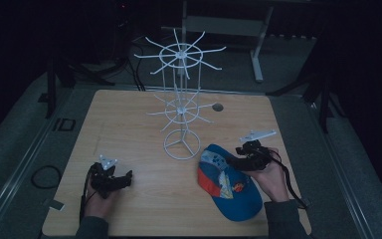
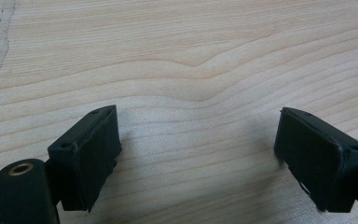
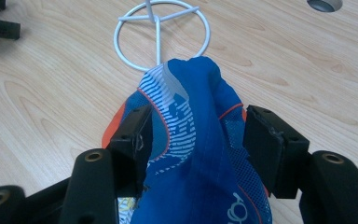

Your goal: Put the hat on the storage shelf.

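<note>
A: Blue cap [image 1: 231, 186] lies on the table [image 1: 139, 129], right beside the white wire rack [image 1: 181, 107], none of its hooks loaded.

B: Right gripper [image 3: 193, 135] straddles the cap's bunched crown, fingers [image 3: 268, 144] apart, not clearly pinching.

A: Left gripper [image 2: 198, 154] rests wide open over bare wood. By my reckoning, lifting and hanging remain.

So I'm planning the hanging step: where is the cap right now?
In the high view the blue cap lies on the table's near right part, just right of the white rack's ring base, with the right claw around its back edge.
</note>
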`<state>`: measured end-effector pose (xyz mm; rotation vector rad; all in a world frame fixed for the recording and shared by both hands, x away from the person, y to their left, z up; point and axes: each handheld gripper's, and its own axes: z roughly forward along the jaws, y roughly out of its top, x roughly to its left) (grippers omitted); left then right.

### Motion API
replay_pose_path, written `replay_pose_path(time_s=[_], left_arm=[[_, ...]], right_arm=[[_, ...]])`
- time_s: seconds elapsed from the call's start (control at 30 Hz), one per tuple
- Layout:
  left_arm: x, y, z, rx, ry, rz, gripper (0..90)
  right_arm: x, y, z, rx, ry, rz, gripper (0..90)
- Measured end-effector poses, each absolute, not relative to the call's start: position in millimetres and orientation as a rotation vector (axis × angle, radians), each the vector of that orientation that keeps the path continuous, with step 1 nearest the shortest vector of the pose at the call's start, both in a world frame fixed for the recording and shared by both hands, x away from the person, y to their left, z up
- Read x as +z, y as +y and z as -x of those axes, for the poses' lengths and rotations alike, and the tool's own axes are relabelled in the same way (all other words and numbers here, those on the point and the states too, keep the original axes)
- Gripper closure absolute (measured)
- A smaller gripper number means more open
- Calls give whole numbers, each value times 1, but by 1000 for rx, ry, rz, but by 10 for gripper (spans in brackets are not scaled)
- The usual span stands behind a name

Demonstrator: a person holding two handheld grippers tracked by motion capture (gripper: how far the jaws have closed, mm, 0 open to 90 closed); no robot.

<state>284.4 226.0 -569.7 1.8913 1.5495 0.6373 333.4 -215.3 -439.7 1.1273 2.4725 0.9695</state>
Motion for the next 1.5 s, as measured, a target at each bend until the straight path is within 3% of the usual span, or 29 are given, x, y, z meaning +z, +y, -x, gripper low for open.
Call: replay_pose_path(time_s=[1.0,1.5], left_arm=[[-570,226,-284,637,1548,-1896,147],[-570,226,-284,637,1548,-1897,147]], right_arm=[[-465,-199,-365,797,2624,-1165,455],[-479,-193,-375,696,2648,-1224,396]])
